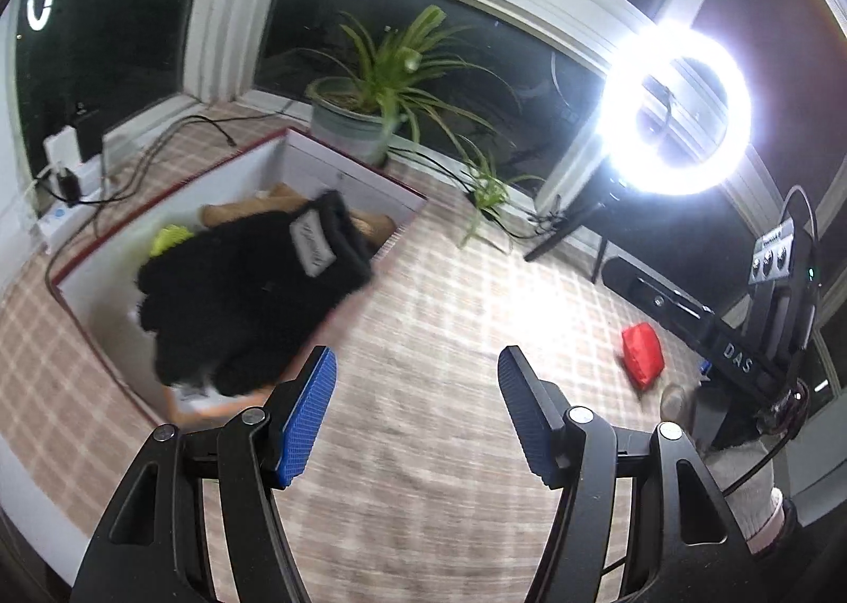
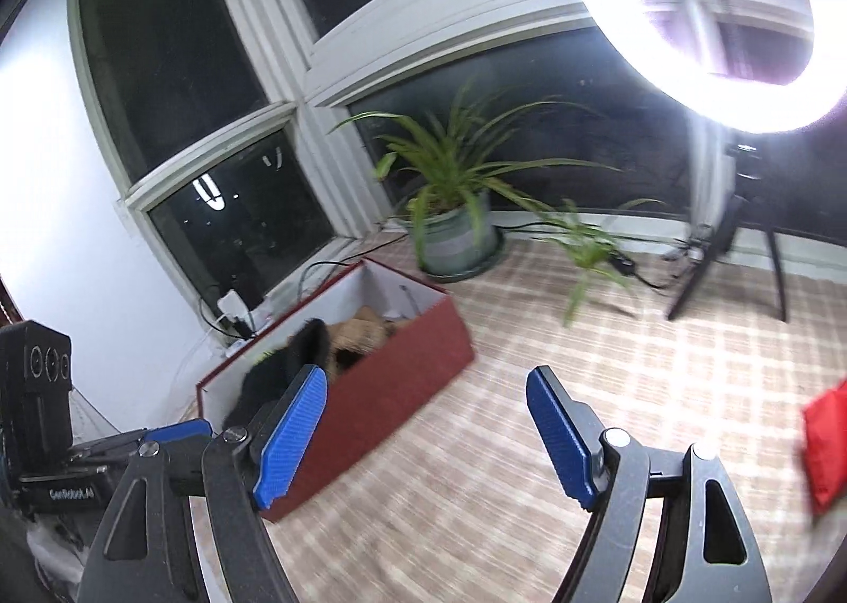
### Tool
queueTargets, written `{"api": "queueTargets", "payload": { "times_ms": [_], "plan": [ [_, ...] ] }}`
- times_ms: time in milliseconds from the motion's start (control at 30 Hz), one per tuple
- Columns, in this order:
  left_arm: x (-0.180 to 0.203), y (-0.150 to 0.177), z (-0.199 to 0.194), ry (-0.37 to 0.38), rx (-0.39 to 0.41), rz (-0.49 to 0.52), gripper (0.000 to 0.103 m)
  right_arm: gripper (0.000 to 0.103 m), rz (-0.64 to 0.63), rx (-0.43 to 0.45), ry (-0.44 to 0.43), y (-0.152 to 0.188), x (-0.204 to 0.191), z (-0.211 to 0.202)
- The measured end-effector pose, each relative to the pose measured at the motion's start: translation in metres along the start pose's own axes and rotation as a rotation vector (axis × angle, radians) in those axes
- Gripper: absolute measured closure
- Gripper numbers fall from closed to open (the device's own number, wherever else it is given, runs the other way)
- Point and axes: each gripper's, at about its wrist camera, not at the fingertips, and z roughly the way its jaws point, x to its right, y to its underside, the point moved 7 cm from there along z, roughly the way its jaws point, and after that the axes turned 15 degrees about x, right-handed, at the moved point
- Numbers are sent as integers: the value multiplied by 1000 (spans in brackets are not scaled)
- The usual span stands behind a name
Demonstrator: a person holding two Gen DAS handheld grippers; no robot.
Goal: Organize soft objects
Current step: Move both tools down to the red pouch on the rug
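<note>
A red box with white inside (image 1: 344, 169) (image 2: 402, 391) stands on the checked mat. A black fluffy garment with a white label (image 1: 249, 290) (image 2: 296, 359) lies over the box's near edge, above a brown soft thing (image 1: 280, 206) (image 2: 365, 327) and a yellow-green one (image 1: 169, 237). A red soft pouch (image 1: 643, 354) (image 2: 826, 444) lies on the mat to the right. My left gripper (image 1: 415, 412) is open over the mat, right of the box, with nothing between its blue pads. My right gripper (image 2: 423, 436) is open too, empty, beside the box's red wall.
A potted plant (image 1: 365, 116) (image 2: 455, 232) stands behind the box, a small plant (image 1: 487, 195) beside it. A bright ring light on a tripod (image 1: 677, 110) (image 2: 704, 20) stands at the right. Cables and a power strip (image 1: 69, 185) run along the window. The other gripper's body (image 1: 741, 338) shows at right.
</note>
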Motion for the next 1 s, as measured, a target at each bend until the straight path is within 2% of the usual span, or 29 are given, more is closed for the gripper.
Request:
{"api": "queueTargets", "payload": {
  "times_ms": [267,567,700,867,1000],
  "plan": [
    [52,25,22,67,-49,-2,40,28,41,23,104,8,66,-63],
    [128,54,50,143,-101,25,40,28,142,42,262,7,182,-140],
    [164,67,66,178,-123,36,32,28,150,19,315,7,230,-163],
    [205,83,87,211,-164,65,31,28,175,-8,348,7,285,-182],
    [238,95,103,246,-202,79,28,28,189,-35,341,6,316,-186]
  ]
}}
